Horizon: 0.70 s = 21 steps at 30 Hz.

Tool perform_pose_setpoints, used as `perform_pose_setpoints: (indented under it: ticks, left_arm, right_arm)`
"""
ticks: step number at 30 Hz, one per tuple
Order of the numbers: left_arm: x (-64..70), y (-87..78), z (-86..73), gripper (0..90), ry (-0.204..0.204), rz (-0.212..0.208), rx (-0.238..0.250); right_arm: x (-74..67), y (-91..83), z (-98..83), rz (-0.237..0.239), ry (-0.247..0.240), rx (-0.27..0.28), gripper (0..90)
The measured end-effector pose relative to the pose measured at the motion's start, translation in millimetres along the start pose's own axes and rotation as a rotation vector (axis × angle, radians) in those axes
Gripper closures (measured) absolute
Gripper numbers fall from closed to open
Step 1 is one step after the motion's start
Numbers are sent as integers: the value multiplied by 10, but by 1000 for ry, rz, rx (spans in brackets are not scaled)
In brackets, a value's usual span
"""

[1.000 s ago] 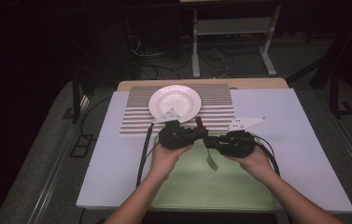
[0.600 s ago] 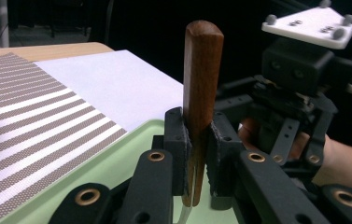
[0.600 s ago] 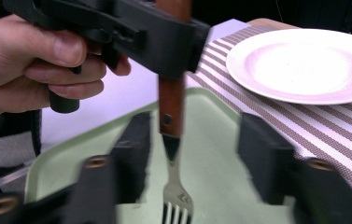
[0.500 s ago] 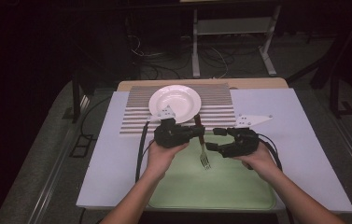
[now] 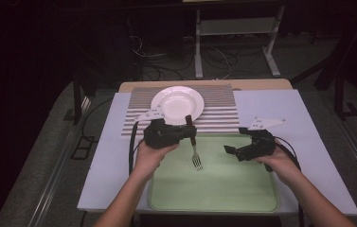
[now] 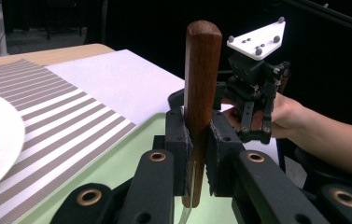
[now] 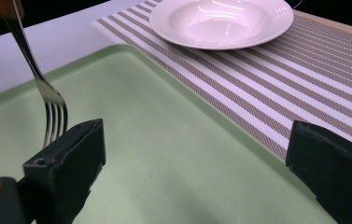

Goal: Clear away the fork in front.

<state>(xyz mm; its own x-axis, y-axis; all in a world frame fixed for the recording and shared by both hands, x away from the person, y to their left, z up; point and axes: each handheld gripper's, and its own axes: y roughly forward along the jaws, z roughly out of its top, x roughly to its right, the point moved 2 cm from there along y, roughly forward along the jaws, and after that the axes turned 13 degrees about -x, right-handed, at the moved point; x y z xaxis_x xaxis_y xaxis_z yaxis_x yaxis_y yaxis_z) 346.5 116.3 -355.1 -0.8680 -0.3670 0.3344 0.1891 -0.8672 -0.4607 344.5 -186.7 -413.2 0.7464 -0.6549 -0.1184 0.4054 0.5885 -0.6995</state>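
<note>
- A green tray point(image 5: 214, 189) lies at the near edge of the white table point(image 5: 105, 156); a striped mat point(image 5: 218, 111) lies just beyond it, touching its far rim, and bears a white plate point(image 5: 177, 101).
- Nothing lies on the tray beneath the fork point(image 5: 195, 151), and the plate stands apart from it, behind the left gripper point(image 5: 185, 135).
- The fork has a brown wooden handle point(image 6: 201, 74) with a rounded end, a slim steel neck and four shiny tines point(image 7: 54, 119).
- The left gripper is clenched on the handle, pads pressing it from both sides.
- The fork hangs above the middle of the tray, its long axis close to upright: handle up, tines down; whether the tines touch the tray is hard to judge.
- The right gripper point(image 5: 242, 149) hovers to the right of the fork, well clear of it; its jaws have just been opening and stand wide with nothing between them.
</note>
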Motion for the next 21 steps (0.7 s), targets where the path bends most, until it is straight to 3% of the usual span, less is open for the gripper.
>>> perform_pose_setpoints:
  ticks: [4, 6, 11, 15, 21]
  left_arm:
    - [-21, -136, -22, 805, 1, 11, -2]
    - [-35, -202, -36, 805, 6, 20, -10]
    - [-82, -364, -97, 804, -9, 23, -18]
    - [-106, -462, -130, 804, -18, 19, -12]
    - [-114, -578, -192, 804, -35, 43, -34]
  right_arm:
    - [33, -53, -108, -29, -31, -25, 23]
    - [80, -103, -218, -27, -7, -22, 18]
    - [136, -180, -367, -47, -1, -2, 18]
    - [151, -288, -521, -48, 32, 15, 19]
    - [158, -395, -728, -78, 40, 25, 18]
